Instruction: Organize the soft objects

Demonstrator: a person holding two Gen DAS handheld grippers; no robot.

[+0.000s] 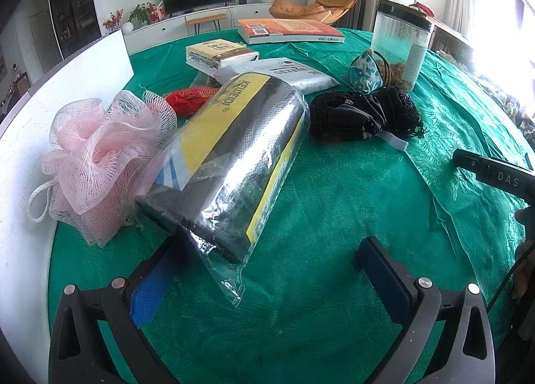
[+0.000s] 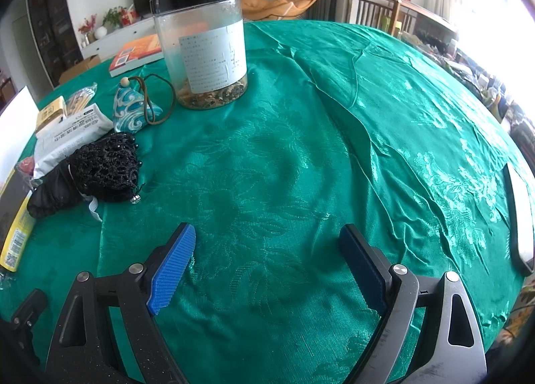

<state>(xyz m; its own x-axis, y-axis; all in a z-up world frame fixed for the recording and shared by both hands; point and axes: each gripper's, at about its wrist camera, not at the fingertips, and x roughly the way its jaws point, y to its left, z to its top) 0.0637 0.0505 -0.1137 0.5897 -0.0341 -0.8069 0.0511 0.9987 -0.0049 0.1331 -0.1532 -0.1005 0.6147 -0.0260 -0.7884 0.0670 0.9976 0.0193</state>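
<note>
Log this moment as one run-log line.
left gripper: open, at silver package | right gripper: open, over green tablecloth | nothing held

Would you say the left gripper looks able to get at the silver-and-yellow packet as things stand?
Probably yes: the left gripper is open, and the packet's near end lies just ahead, by its left finger, with only green tablecloth between.

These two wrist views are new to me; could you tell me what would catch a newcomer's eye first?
Most striking is the green tablecloth filling both views. In the left wrist view, a silver-and-yellow packaged roll lies just ahead of the open left gripper, with a pink mesh bath pouf beside it to the left. In the right wrist view, a clear jar with a black lid stands upright beyond the open right gripper.
</note>
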